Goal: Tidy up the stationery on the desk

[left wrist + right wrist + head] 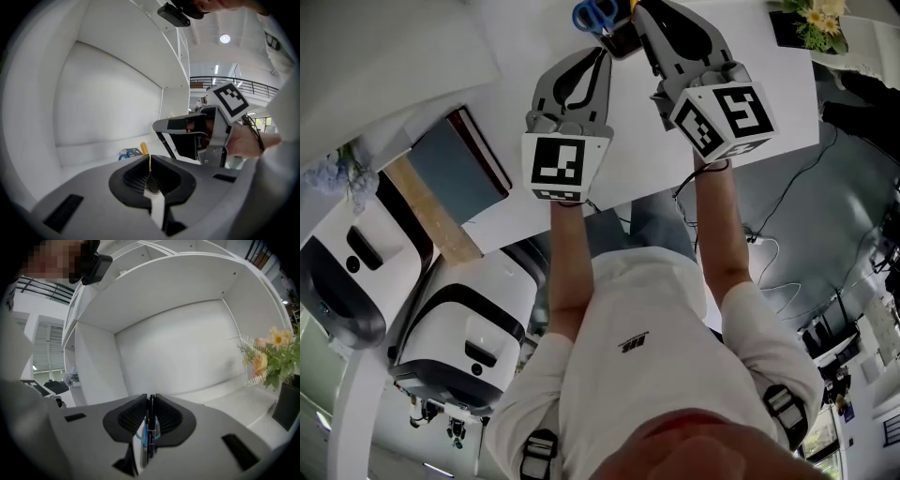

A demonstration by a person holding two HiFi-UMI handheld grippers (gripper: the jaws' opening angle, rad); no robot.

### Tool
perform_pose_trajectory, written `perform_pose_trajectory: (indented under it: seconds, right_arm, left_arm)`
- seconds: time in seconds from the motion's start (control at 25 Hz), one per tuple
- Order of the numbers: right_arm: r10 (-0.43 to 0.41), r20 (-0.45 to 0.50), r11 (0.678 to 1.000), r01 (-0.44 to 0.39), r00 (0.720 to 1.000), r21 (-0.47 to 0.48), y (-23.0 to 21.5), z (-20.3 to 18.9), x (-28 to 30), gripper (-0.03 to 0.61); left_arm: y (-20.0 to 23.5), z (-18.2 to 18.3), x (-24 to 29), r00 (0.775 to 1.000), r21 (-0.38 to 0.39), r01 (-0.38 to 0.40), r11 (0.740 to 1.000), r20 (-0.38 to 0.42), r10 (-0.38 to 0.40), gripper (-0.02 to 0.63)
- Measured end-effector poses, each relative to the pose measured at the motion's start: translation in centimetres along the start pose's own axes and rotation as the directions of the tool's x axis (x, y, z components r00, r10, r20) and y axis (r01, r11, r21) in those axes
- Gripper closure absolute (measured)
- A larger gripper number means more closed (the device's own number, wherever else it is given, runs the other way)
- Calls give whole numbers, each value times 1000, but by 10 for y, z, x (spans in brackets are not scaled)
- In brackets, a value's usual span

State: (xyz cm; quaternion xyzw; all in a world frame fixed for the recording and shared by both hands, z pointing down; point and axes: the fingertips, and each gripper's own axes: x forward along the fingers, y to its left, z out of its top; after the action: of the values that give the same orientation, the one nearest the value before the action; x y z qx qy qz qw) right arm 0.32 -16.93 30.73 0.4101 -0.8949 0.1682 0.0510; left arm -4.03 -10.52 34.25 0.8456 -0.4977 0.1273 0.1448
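Person's white shirt sits nearest the camera, with both arms stretched forward over a white table. Left tongs are pressed together on a thin yellow stick-shaped item. Right tongs, close beside them, pinch a dark pen with a blue-and-white label. Beyond the tips, blue-handled scissors lie on the table. Farther right stand flowers in a dark pot.

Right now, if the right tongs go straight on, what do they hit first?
Likely the shelf's white back wall; nothing else shows ahead of the right tongs, though depth is unclear.
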Motion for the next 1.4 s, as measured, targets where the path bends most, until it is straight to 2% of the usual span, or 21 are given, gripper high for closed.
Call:
perform_pose_trajectory:
  seconds: [0.76, 0.96, 1.28, 1.4]
  right_arm:
    - [27, 196, 1000, -25, 980, -14, -2, 31, 31, 536]
    - [7, 176, 1000, -5, 984, -10, -10, 9, 37, 535]
    - [-11, 77, 998, 15, 997, -61, -13, -29, 39, 534]
    - [-6, 33, 997, 9, 999, -76, -11, -36, 37, 479]
  left_arm:
    - [15, 17, 19, 1000, 21, -12, 1000, 17, 12, 614]
    - [14, 13, 25, 1000, 13, -7, 1000, 9, 6, 614]
    - [13, 6, 24, 1000, 3, 1, 1000, 2, -1, 614]
    - [12, 5, 22, 1000, 1, 6, 1000, 3, -6, 614]
